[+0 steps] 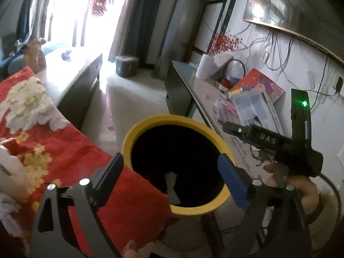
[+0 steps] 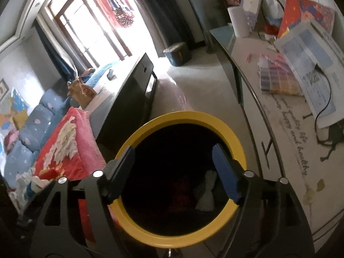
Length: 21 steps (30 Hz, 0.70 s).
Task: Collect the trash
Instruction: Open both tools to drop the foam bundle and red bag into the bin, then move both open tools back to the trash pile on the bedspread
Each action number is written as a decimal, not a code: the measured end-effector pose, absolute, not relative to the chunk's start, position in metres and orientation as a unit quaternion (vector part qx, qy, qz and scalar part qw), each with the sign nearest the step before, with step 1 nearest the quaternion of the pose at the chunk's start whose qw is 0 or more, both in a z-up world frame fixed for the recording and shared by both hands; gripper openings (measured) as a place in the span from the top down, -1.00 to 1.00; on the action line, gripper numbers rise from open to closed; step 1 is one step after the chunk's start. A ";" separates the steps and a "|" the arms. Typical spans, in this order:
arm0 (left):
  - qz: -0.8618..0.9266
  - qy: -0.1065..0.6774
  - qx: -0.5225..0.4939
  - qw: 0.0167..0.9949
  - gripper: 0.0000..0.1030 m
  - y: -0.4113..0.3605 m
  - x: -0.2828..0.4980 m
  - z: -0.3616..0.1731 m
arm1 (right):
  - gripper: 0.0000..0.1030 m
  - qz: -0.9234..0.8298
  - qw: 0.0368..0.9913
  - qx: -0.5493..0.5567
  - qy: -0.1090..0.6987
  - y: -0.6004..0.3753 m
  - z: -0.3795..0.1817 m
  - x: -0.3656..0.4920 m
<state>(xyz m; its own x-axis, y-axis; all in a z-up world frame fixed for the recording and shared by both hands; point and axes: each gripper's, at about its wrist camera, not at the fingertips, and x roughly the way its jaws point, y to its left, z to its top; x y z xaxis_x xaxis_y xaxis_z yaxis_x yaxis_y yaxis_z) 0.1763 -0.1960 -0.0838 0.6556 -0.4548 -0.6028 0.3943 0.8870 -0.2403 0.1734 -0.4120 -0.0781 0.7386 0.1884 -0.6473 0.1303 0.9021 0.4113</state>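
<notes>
Item: crumpled white trash (image 1: pixel 172 185), lying at the bottom of the dark interior of a round bin; in the right wrist view the same pale wad (image 2: pixel 206 191) sits low and right of centre inside the opening, with a dim reddish shape beside it too dark to identify. Container: yellow-rimmed bin (image 1: pixel 129 137), upright on the floor, its mouth directly beneath both tools; rim seen again at (image 2: pixel 185 116). Left gripper (image 1: pixel 172 165): fingers spread wide over the bin mouth, one at each side of the rim, nothing between them. Right gripper (image 2: pixel 174 157): likewise spread apart above the opening and carrying nothing; in the left wrist view its black body appears at the right, fingertips at (image 1: pixel 228 129), green indicator lit, the person's hand wrapped around the handle. Adjacent, left of bin: red floral blanket (image 1: pixel 53 150), its edge touching the bin's side; also at (image 2: pixel 71 142), with grey-blue cushions behind it. Adjacent, right of bin: glass-topped worktop (image 2: pixel 279 129) bearing printed papers (image 2: pixel 309 68), a colour-swatch sheet (image 2: pixel 277 79), a red booklet (image 2: pixel 301 15), a white cylinder (image 2: pixel 238 21) and black cables. Background: bright window (image 2: pixel 90 25), dark low cabinet (image 2: pixel 133 99), small blue-green tub (image 2: pixel 176 53) on the pale floor.
</notes>
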 end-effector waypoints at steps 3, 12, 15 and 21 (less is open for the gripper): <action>-0.219 0.328 -0.046 0.918 -0.85 -0.188 0.168 -0.075 | -0.39 0.020 0.912 0.204 0.354 -0.404 -0.071 0.171; -0.176 0.295 -0.048 0.938 -0.85 -0.154 0.143 -0.055 | -0.50 0.045 0.927 0.169 0.331 -0.374 -0.050 0.159; -0.158 0.284 -0.049 0.945 -0.85 -0.141 0.135 -0.049 | -0.53 0.058 0.931 0.159 0.325 -0.361 -0.043 0.155; -0.129 0.264 -0.049 0.955 -0.85 -0.120 0.119 -0.039 | -0.56 0.086 0.935 0.143 0.314 -0.341 -0.030 0.148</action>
<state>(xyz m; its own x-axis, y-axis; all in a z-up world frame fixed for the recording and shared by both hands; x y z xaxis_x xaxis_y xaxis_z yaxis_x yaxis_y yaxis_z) 0.1195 -0.1199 -0.0390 0.8278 -0.2719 -0.4907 0.2203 0.9620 -0.1614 0.1482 -0.3406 -0.0297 0.7882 0.2511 -0.5618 -0.0714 0.9441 0.3219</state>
